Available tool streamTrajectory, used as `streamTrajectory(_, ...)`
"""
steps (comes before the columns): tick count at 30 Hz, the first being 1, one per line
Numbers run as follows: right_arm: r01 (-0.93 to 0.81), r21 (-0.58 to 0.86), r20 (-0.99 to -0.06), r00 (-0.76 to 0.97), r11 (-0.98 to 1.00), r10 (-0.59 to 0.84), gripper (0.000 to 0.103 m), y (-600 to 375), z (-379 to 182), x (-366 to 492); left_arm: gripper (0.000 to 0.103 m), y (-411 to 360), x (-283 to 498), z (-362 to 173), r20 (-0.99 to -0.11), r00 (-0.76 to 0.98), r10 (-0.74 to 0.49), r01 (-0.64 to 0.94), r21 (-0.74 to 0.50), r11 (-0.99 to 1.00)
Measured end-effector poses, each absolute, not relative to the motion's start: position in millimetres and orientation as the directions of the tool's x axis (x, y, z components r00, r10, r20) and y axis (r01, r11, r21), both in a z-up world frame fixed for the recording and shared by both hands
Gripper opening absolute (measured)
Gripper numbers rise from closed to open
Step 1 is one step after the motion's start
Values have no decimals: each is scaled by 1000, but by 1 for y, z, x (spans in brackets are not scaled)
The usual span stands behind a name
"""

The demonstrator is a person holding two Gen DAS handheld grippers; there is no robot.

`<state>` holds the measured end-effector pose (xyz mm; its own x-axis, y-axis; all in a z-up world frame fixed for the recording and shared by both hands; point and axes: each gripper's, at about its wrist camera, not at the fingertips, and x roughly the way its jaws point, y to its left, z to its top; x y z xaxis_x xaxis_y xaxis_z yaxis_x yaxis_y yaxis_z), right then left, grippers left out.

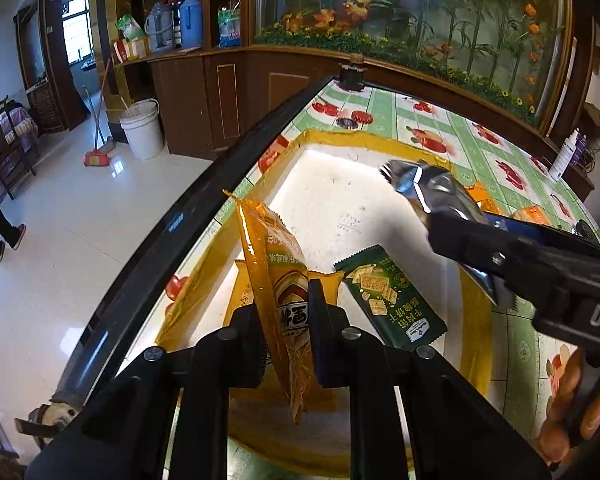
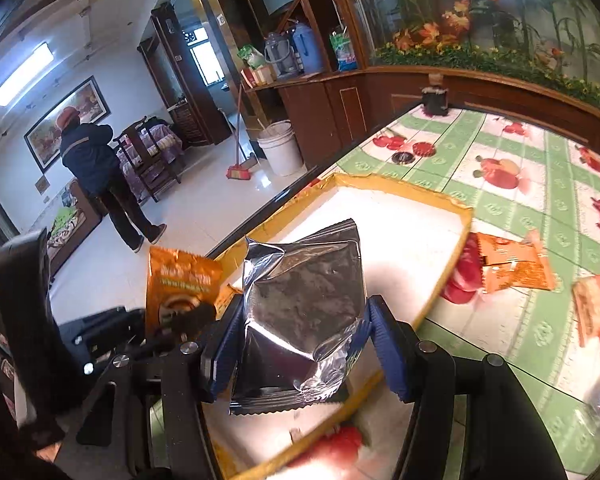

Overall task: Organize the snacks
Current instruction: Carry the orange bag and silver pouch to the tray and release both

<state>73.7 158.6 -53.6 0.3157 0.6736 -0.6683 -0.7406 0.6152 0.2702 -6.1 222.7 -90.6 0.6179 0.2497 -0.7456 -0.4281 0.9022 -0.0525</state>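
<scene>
My left gripper (image 1: pixel 286 312) is shut on an orange snack packet (image 1: pixel 278 280), held upright over the near left corner of a white tray with a yellow rim (image 1: pixel 332 138). A second orange packet (image 1: pixel 242 292) and a green cracker packet (image 1: pixel 392 300) lie in the tray. My right gripper (image 2: pixel 300 340) is shut on a silver foil packet (image 2: pixel 300 308) above the same tray (image 2: pixel 400 190). In the left wrist view it comes in from the right with the silver packet (image 1: pixel 424 184). The left gripper's orange packet shows in the right wrist view (image 2: pixel 180 284).
The tray sits on a table with a green and fruit-print cloth (image 2: pixel 540 208). Orange snack packets (image 2: pixel 512 264) lie on the cloth right of the tray. A dark jar (image 1: pixel 351 74) stands at the far table edge. A person (image 2: pixel 96 172) stands on the floor to the left.
</scene>
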Motion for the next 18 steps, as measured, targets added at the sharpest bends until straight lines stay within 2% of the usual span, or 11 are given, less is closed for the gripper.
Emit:
streamTrajectory(5,-727,296,-692,284,619,664,61,176,-71,89,20,234,-3,-99,-774,591,228,-446,-78,892)
streamTrajectory(6,-728,298,-695,277,617,663,61,177,-73,90,24,236,-4,-100,-777,587,226,-452,-83,888)
streamTrajectory(8,-732,296,-705,267,614,658,64,180,-78,92,43,238,-5,-102,-782,574,244,-467,-68,881)
streamTrajectory(9,-731,290,-711,267,617,650,64,181,-80,92,63,238,-5,-102,-783,567,256,-475,-57,878)
streamTrajectory(10,-729,281,-718,271,624,641,66,181,-82,93,75,238,-7,-102,-779,567,267,-482,-51,875)
streamTrajectory(14,-707,286,-708,299,647,640,85,172,-80,95,76,238,-10,-98,-773,570,280,-496,-52,867)
streamTrajectory(18,-684,307,-685,324,662,652,86,150,-68,96,76,235,-15,-87,-752,594,287,-495,-61,867)
